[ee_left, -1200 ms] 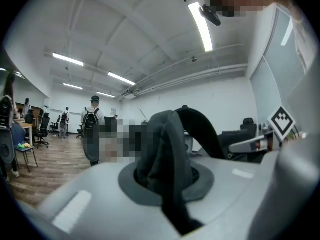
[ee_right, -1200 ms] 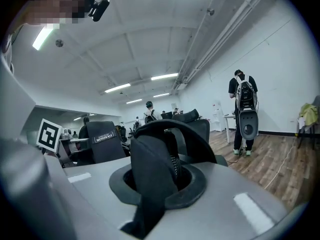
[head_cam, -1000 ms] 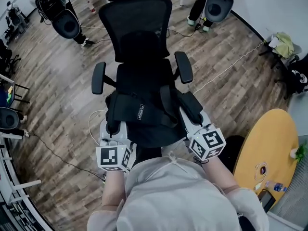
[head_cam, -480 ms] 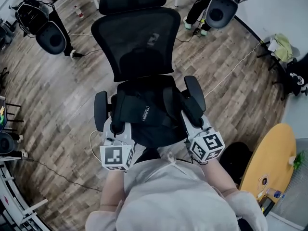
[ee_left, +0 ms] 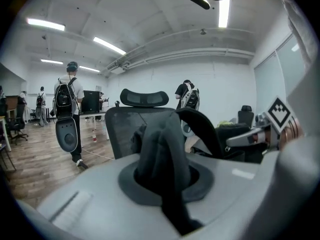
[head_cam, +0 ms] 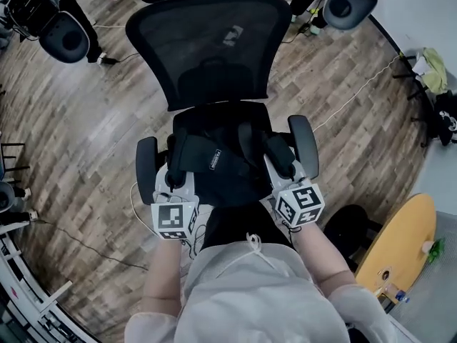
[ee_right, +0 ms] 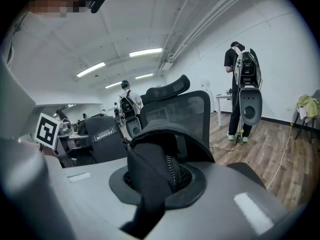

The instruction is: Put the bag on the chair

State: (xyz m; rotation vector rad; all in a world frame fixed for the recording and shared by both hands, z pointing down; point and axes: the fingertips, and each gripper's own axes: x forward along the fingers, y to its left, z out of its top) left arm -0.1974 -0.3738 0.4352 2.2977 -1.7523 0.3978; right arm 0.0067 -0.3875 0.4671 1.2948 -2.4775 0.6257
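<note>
The left tool [head_cam: 172, 186] is clamped narrow on a black shoulder strap [ee_left: 161, 149] of the bag [head_cam: 214, 164]. In the left gripper view the strap bunches up out of the round throat of the left tool [ee_left: 165, 181], with no gap showing beside it. The right tool [head_cam: 280, 168] grips the same way: its jaws stand close together on the other strap [ee_right: 150, 159], whose padded loop arches up just ahead of the right tool [ee_right: 156, 184].

The bag is a black backpack with a small white label on its panel. It hangs between the two tools and just ahead of them, over the seat of the chair [head_cam: 207, 45]. It covers the seat completely, and I cannot tell whether its weight rests on the cushion. From the right tool, the labelled panel [ee_right: 100, 133] shows to the left.

The chair's mesh back rises straight ahead of both tools, beyond the bag. One armrest [head_cam: 146, 168] sits just outside the left tool and the other armrest [head_cam: 305, 145] just outside the right tool.

Well off to the right of the right tool and behind it stands a round yellow worktop [head_cam: 400, 243]. The wooden floor [head_cam: 78, 127] spreads out around the chair. Far ahead and left of the left tool stands a person [ee_left: 66, 101] wearing a back-mounted rig. Ahead and right of the right tool stands another person [ee_right: 235, 64] with similar gear.
</note>
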